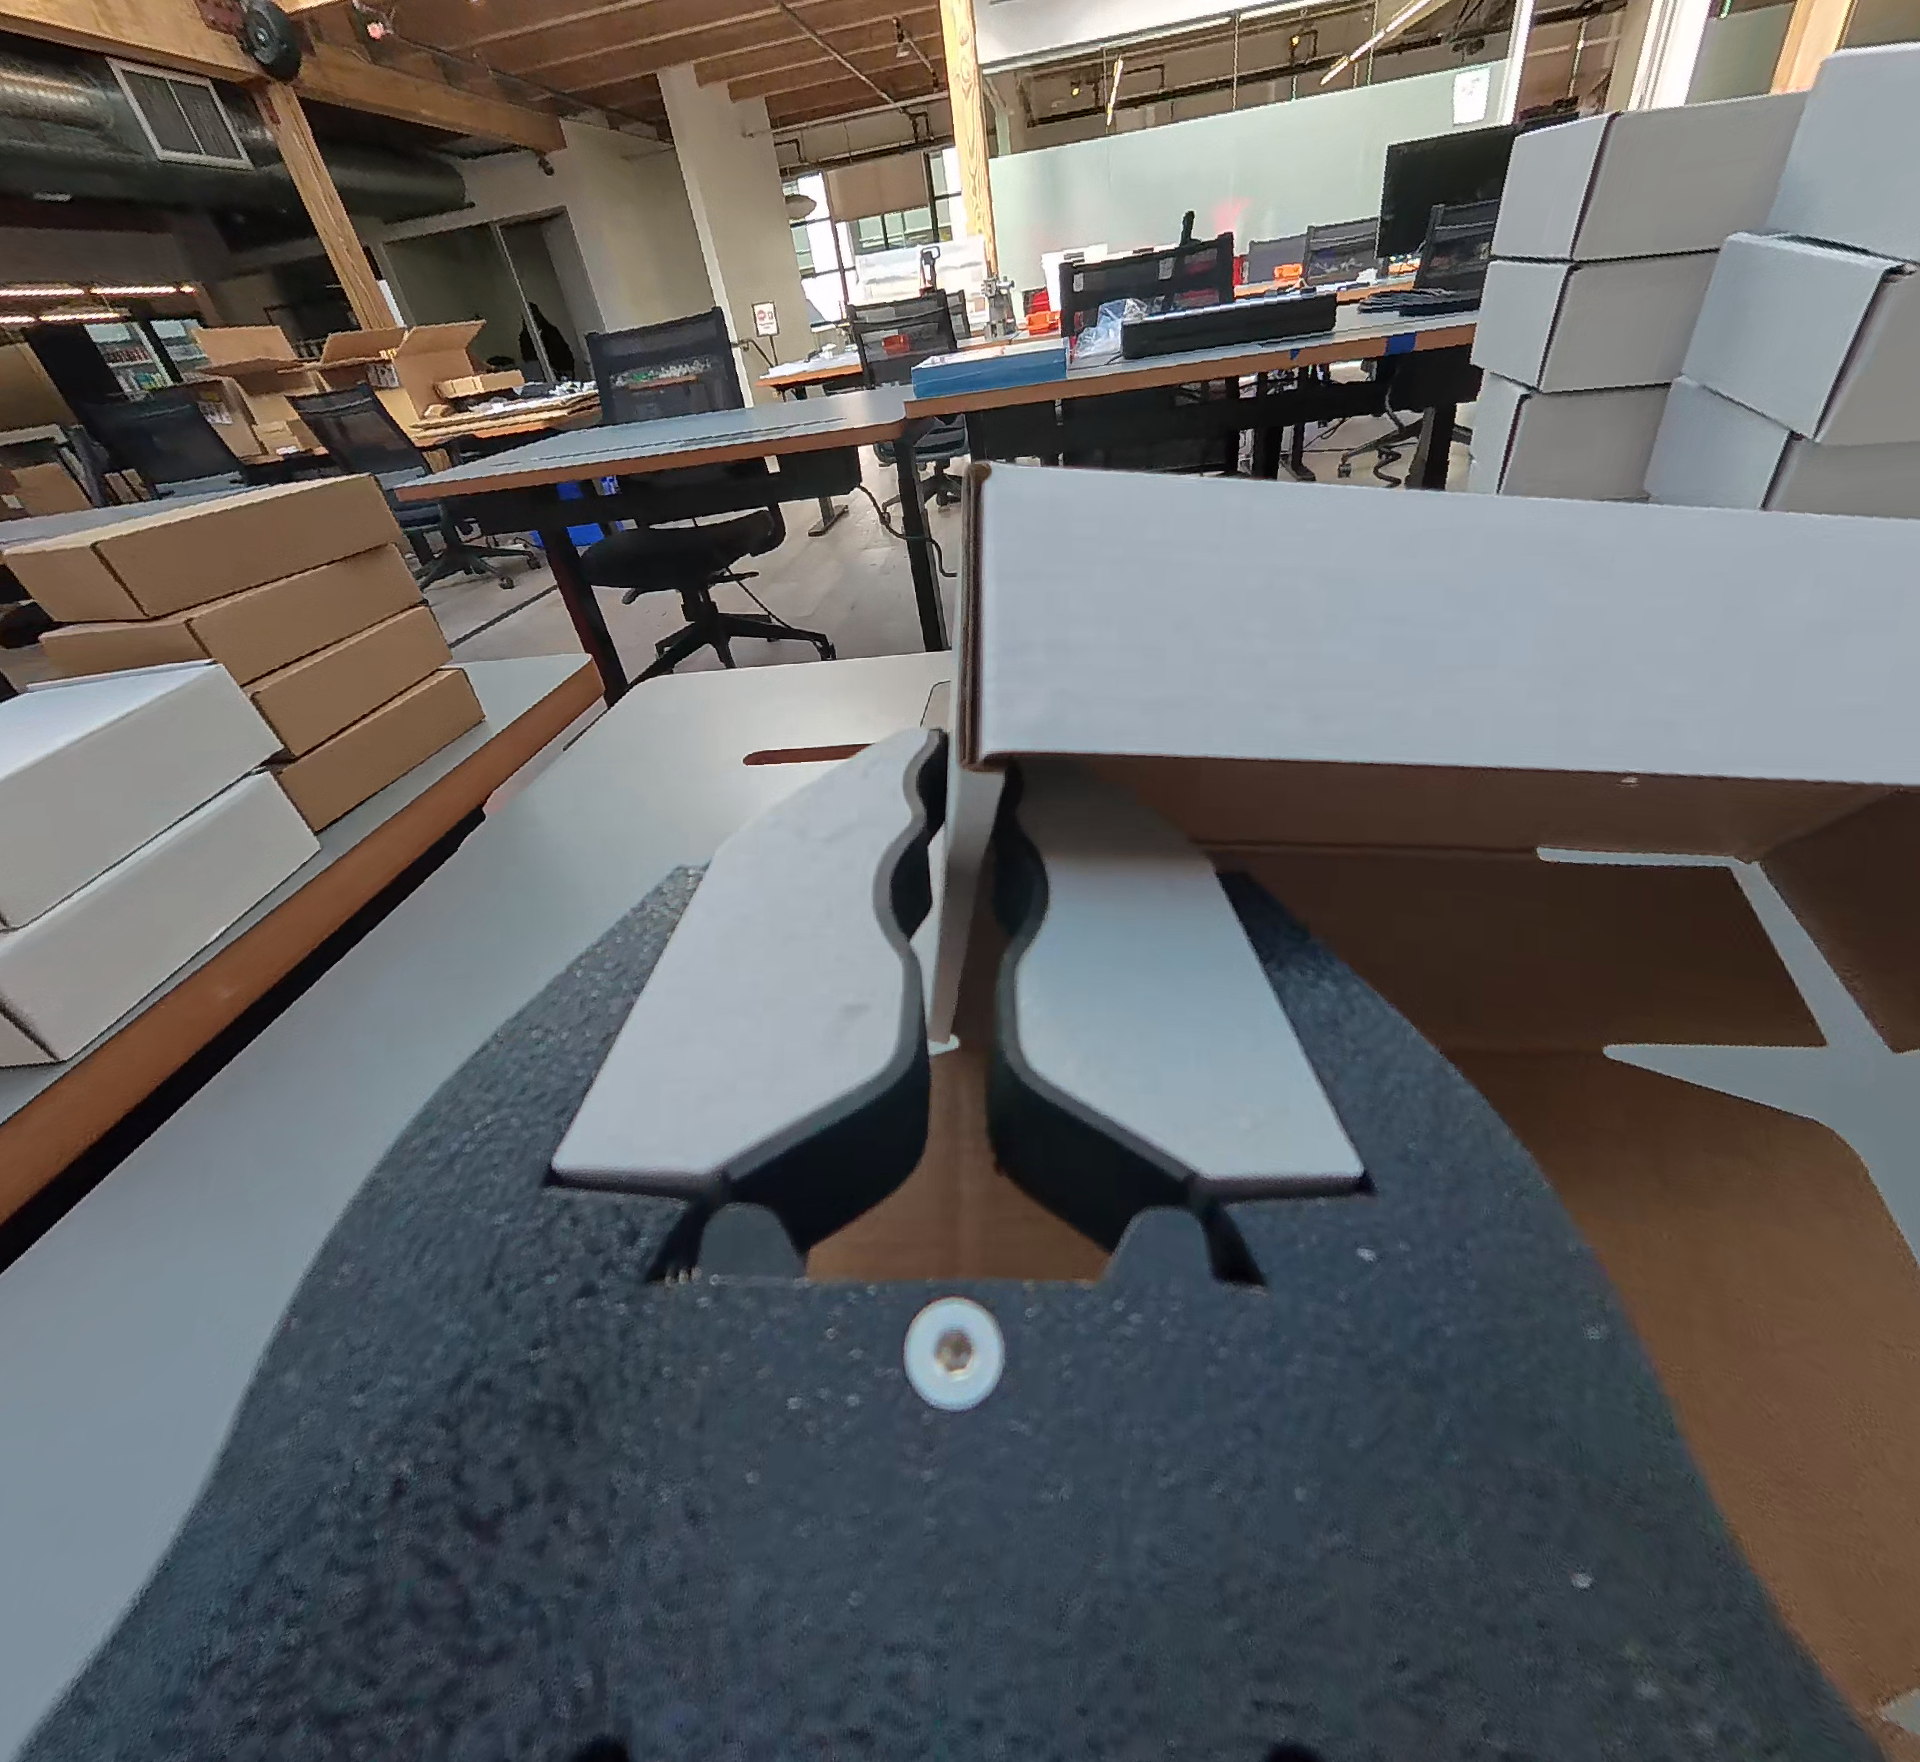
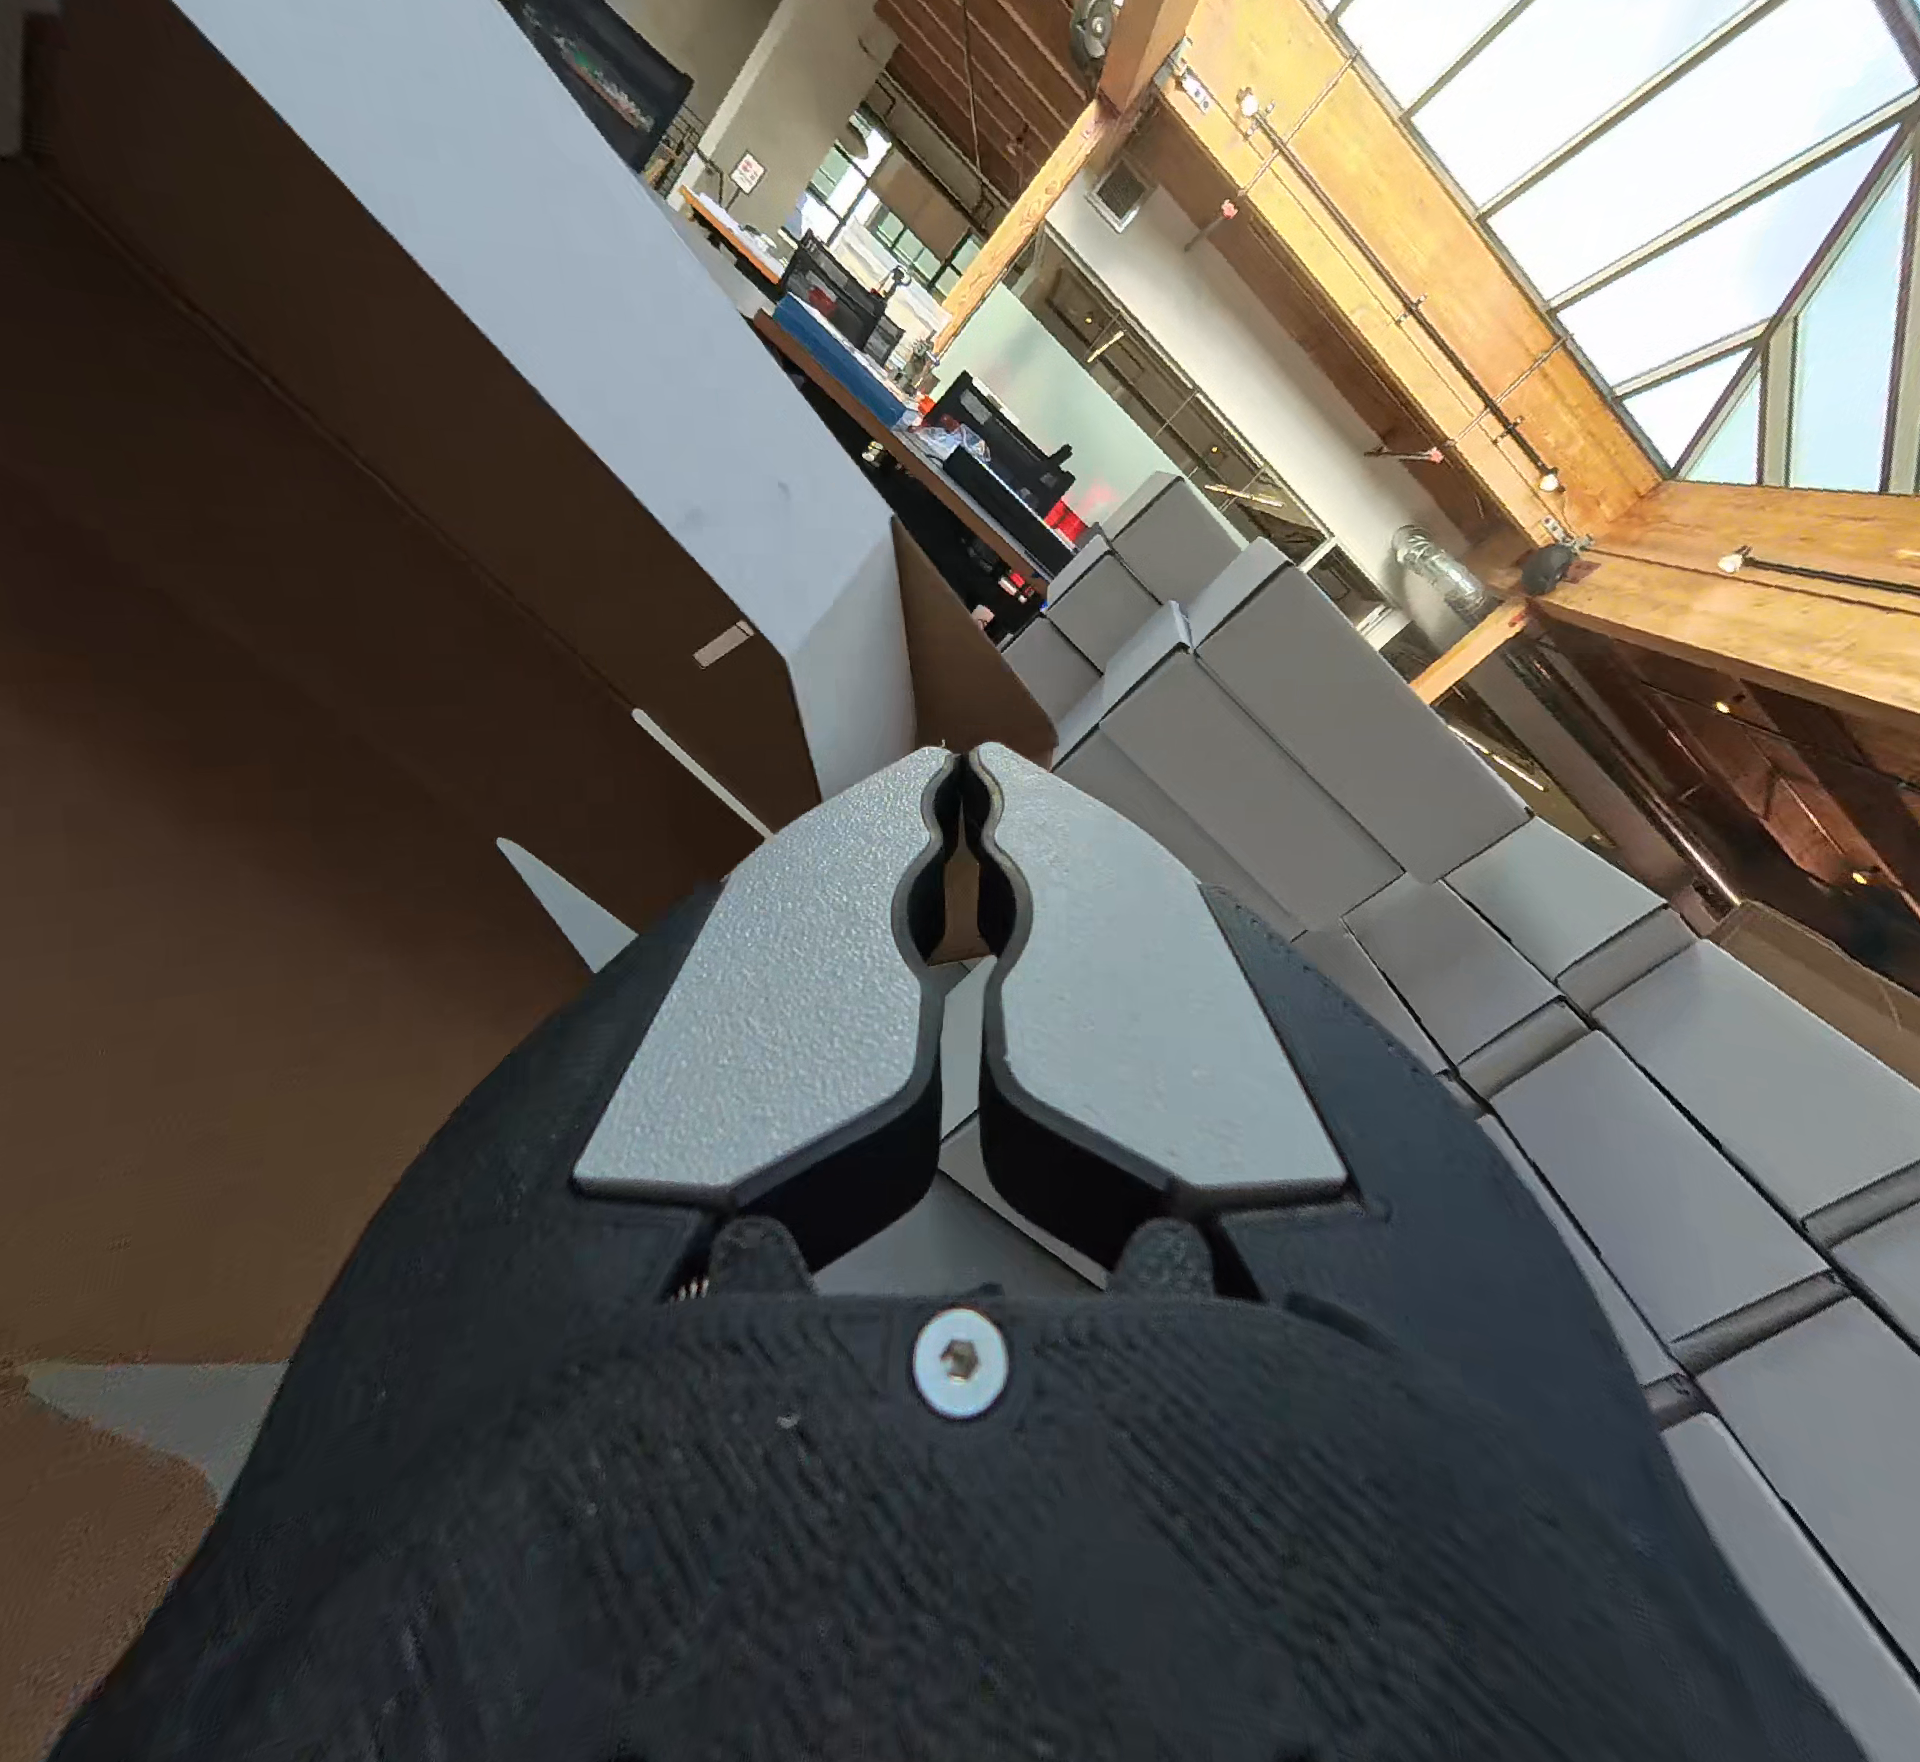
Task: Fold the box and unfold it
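Note:
The box is a partly folded cardboard sheet, white outside and brown inside. In the left wrist view its white wall (image 1: 1455, 632) stands upright over the brown base panel (image 1: 1507, 1245), which lies on the table. My left gripper (image 1: 971, 772) is shut on a white side flap (image 1: 961, 891) at the wall's left end. In the right wrist view, tilted, the white wall (image 2: 468, 154) and brown inner side (image 2: 260, 673) fill the left. My right gripper (image 2: 964, 762) is shut on the edge of a brown flap (image 2: 958, 907) at the wall's right end.
Stacks of folded white boxes (image 1: 1621, 310) stand at the right, close behind the box; they also show in the right wrist view (image 2: 1351, 777). Brown boxes (image 1: 260, 611) and white boxes (image 1: 114, 777) are stacked at the left. The grey table (image 1: 416, 985) ends just beyond the box.

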The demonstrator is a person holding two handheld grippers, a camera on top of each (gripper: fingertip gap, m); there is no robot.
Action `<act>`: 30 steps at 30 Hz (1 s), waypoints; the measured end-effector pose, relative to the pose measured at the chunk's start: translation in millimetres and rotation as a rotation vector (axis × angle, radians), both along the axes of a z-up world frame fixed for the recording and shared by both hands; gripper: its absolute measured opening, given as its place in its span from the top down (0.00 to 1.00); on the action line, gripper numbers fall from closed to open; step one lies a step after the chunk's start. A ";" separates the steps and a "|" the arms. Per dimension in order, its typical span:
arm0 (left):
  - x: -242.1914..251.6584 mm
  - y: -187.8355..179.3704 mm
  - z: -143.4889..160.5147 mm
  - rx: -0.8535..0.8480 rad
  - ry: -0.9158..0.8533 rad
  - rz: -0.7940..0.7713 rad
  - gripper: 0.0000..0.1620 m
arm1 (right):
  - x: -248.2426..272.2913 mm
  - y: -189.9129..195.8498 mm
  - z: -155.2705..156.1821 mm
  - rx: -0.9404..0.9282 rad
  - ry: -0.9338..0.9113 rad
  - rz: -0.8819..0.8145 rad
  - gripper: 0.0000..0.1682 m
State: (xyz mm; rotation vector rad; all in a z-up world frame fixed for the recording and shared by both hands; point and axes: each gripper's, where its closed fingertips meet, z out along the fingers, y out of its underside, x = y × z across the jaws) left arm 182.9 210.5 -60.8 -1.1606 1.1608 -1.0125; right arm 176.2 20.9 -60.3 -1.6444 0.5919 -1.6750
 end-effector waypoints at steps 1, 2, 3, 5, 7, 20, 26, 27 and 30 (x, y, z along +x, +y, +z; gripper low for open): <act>0.2 -0.5 -0.8 -0.005 0.001 -0.001 0.97 | 0.3 4.0 -2.3 -0.014 0.003 0.004 1.00; 0.3 -1.0 -1.6 -0.011 0.003 -0.001 0.97 | 0.3 6.8 -3.8 -0.046 -0.003 -0.007 1.00; 0.2 -1.1 -2.0 -0.014 0.002 0.001 0.97 | 1.2 8.5 -5.4 -0.086 -0.011 -0.024 1.00; -0.6 -0.9 -2.3 -0.010 0.001 0.007 0.97 | 4.0 11.1 -10.4 -0.136 -0.004 -0.045 1.00; -1.7 -1.1 -2.1 -0.018 0.001 0.006 0.96 | 5.9 14.6 -15.5 -0.124 0.022 -0.037 1.00; -6.6 -6.6 4.0 -0.003 0.022 -0.030 0.96 | 5.6 20.7 -24.8 0.478 0.246 0.231 1.00; -4.7 -11.5 2.8 -0.011 0.041 -0.066 0.96 | 4.0 14.4 -20.2 0.167 0.058 0.159 1.00; -4.4 -12.8 2.0 -0.016 0.045 -0.071 0.96 | 5.1 14.6 -23.4 0.155 0.065 0.154 1.00; -2.9 -14.9 -1.8 -0.030 0.056 -0.079 0.96 | 6.7 18.8 -33.5 0.201 0.128 0.175 1.00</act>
